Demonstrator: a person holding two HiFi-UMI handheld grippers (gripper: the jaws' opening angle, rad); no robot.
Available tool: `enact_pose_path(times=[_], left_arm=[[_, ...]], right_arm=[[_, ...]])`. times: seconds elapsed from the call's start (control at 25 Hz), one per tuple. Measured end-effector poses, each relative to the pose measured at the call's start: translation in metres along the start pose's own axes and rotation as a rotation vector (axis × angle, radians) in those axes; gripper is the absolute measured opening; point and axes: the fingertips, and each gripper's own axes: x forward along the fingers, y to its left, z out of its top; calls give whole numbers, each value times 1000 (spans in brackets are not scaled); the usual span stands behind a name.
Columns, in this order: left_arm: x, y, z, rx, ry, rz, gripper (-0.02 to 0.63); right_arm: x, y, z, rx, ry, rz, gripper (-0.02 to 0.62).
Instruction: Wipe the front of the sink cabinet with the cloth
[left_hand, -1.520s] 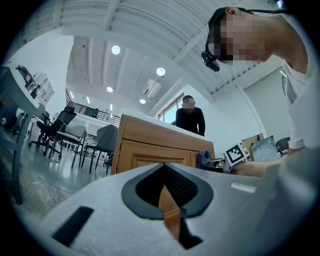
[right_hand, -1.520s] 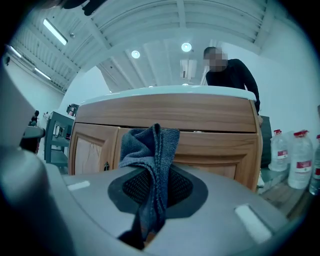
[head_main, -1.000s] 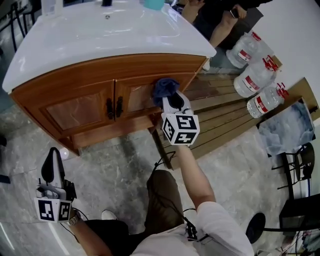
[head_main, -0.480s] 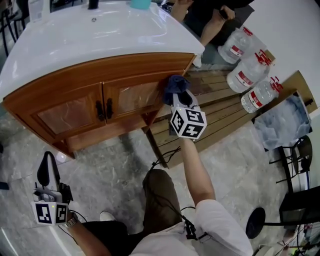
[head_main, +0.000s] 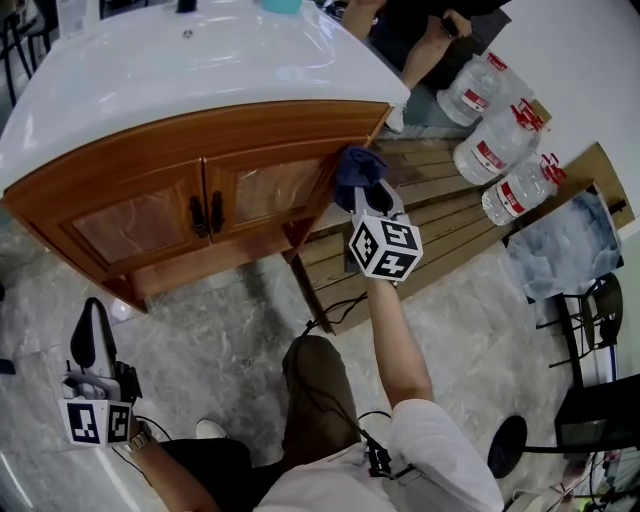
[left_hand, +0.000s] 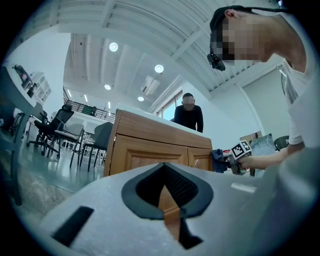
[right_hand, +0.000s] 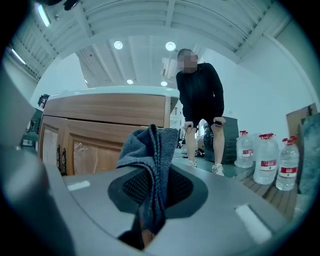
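- Pinching only a narrow fold of the cloth, the right gripper has its jaws closed on it; most of the blue fabric stands bunched above the tips, so a hard drag could tug it loose
- Bunched like that, little of the fabric would meet the wood; pushed in too steeply, the hard jaw tips could scrape the varnish instead
- Sitting at the far right end of the sink cabinet front, the cloth is by the corner next to the right door; I cannot tell whether it actually presses on the panel; a stroke carried further right would likely slip off the corner and wipe nothing
- Lying to the left along the wiping path, the door handles could snag a loose fold
- Hanging low at the near left, the left gripper has its jaws together on nothing; it is well apart from the cabinet, so little risk comes from it
- Standing right of the cabinet are water bottles on wooden slats, with a person beyond; a wide swing past the corner could head toward them
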Motion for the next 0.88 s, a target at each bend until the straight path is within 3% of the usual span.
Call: enact_pose_path(times=[0.12, 0.28, 0.6, 0.88], left_arm=[[-5, 2, 1, 11, -3, 16, -3], [1, -2, -3, 7, -8, 8, -3], [-6, 7, 4, 16, -22, 36, -3], [-19, 20, 11, 19, -29, 71, -3]], right_arm=[[-13, 27, -2, 1, -6, 66, 66], [-39, 91, -16, -8, 1, 217, 66], [-72, 302, -50, 61, 24, 662, 66], [-76, 422, -72, 77, 46, 842, 66]])
